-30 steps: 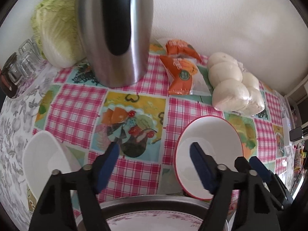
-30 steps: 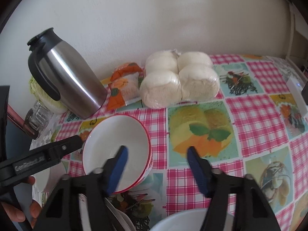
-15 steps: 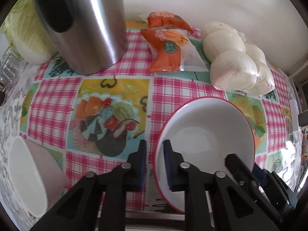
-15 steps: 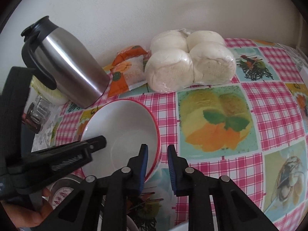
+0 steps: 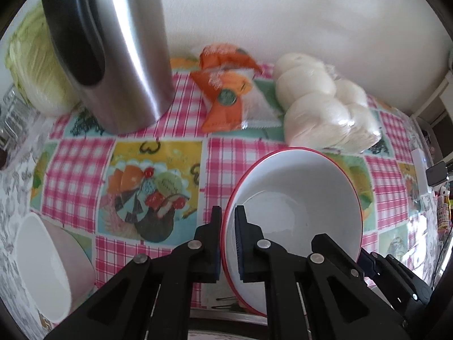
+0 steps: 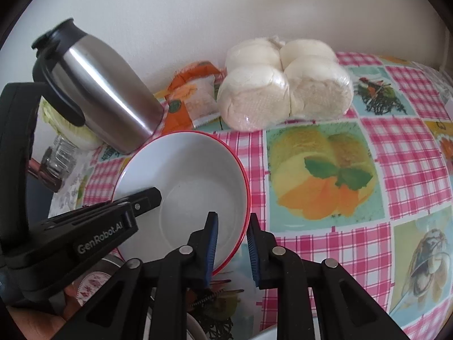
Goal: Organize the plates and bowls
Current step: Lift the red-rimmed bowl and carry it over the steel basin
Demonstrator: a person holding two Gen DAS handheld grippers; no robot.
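Left wrist view, lower centre: your left gripper (image 5: pixel 227 243) is clamped on the near-left rim of the red-rimmed bowl (image 5: pixel 300 198), one pad inside the wall and one outside. In the right wrist view, lower centre, your right gripper (image 6: pixel 232 249) straddles the opposite rim of the same bowl (image 6: pixel 187 181); the inner pad (image 6: pixel 213 243) lies against the inside wall, but a gap shows at the outer pad, so treat that hold as unconfirmed. The bowl sits tilted at centre frame on the checked tablecloth (image 6: pixel 402 147), directly above a patterned plate (image 6: pixel 93 283) whose edge shows at the lower left. A second white bowl (image 5: pixel 42 263) lies at the lower left of the left wrist view, well apart from the first. Farther back, near the wall, you have the steel jug (image 5: pixel 113 48), the cabbage (image 5: pixel 34 65), the orange packet (image 5: pixel 226 96) and the wrapped buns (image 5: pixel 322 107). The step in hand appears to be securing the red-rimmed bowl for relocation. For the next move, verify the right-side hold, then lift with both hands level and clear the jug and buns.
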